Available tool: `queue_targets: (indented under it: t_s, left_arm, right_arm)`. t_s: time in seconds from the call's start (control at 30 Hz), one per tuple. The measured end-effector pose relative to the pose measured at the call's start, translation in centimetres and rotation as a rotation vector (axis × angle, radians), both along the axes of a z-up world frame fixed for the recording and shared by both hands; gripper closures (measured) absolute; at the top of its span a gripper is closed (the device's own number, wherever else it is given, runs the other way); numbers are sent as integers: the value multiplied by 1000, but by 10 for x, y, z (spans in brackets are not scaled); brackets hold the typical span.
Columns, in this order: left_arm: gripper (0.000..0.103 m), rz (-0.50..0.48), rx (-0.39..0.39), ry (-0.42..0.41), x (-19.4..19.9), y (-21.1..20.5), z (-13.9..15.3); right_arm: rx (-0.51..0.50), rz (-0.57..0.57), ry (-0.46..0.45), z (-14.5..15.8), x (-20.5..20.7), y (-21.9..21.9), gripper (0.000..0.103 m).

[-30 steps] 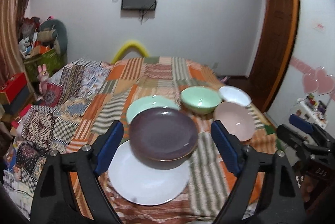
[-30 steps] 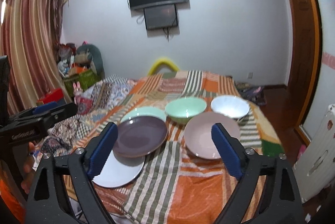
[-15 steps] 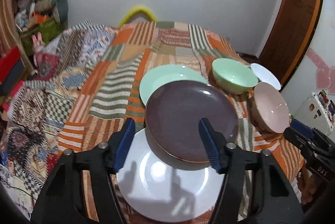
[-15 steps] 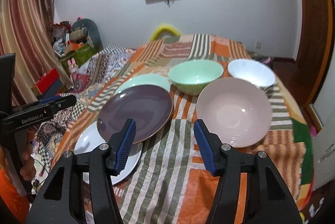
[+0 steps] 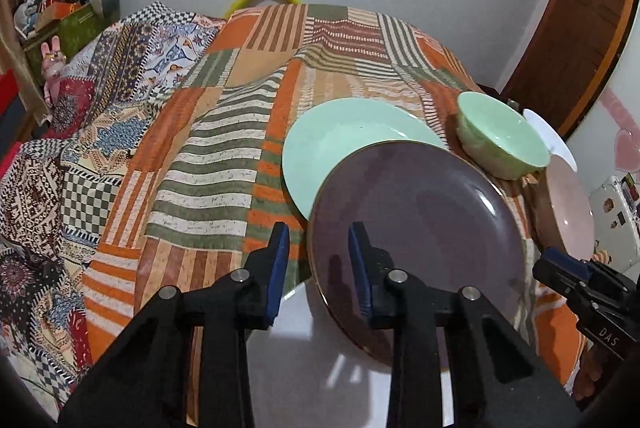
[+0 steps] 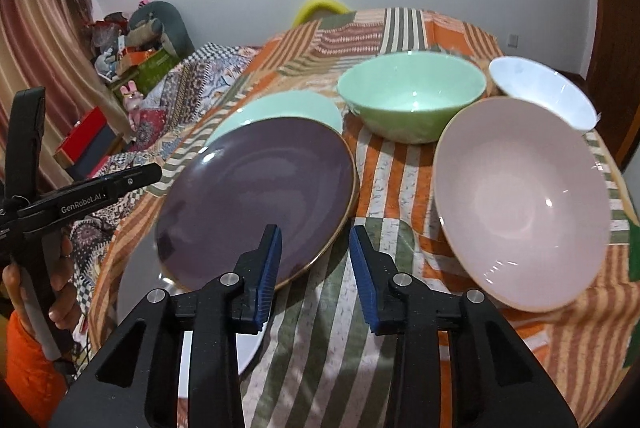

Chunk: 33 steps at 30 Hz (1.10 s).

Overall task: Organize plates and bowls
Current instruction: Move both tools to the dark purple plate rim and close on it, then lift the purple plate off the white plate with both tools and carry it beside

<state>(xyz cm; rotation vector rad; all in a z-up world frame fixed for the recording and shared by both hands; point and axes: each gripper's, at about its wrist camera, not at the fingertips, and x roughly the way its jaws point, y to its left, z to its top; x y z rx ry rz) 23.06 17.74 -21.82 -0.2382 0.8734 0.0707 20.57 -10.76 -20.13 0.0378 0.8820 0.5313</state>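
A dark purple plate [image 5: 416, 228] [image 6: 256, 196] rests tilted on a white plate [image 5: 320, 368] [image 6: 248, 348] and a mint-green plate [image 5: 340, 140] [image 6: 288, 108]. My left gripper [image 5: 318, 268] straddles the purple plate's left rim. Its jaws are closing, and the pads stand clear of the rim. My right gripper [image 6: 316, 264] straddles the same plate's right rim, also closing without touching. Behind stand a green bowl [image 5: 500, 140] [image 6: 412, 100], a pink bowl [image 5: 572, 204] [image 6: 520, 200] and a white bowl [image 5: 548, 136] [image 6: 540, 88].
The dishes sit on a striped patchwork cloth [image 5: 224, 156] [image 6: 332, 340] over a table. A second patterned cloth [image 5: 60, 188] lies to the left. Boxes and toys [image 6: 140, 40] pile up by the curtain. A person's hand [image 6: 60, 288] holds the left gripper.
Both grippers have come down and forward to the purple plate, one at each side of it. Their jaws have narrowed from wide open to a small gap around the rim.
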Motion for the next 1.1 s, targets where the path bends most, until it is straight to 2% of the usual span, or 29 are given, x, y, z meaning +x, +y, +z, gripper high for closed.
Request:
queue_targets:
  t_s: [0.27, 0.47, 0.67, 0.87, 1.1]
  left_arm:
    - [73, -19, -20, 35, 19, 7, -18]
    - [80, -40, -34, 51, 25, 7, -27]
    - [84, -75, -102, 72, 31, 9, -31]
    - [84, -77, -84, 78, 32, 6, -30]
    - [84, -84, -58, 82, 23, 0, -26]
  right_arm:
    - [-37, -28, 30, -13, 17, 8, 75]
    - [-27, -30, 43, -15, 22, 7, 75]
    - [-45, -29, 44, -17, 26, 13, 79]
    - [-24, -21, 69, -18, 30, 11, 79]
    - [-28, -30, 57, -15, 28, 10, 79]
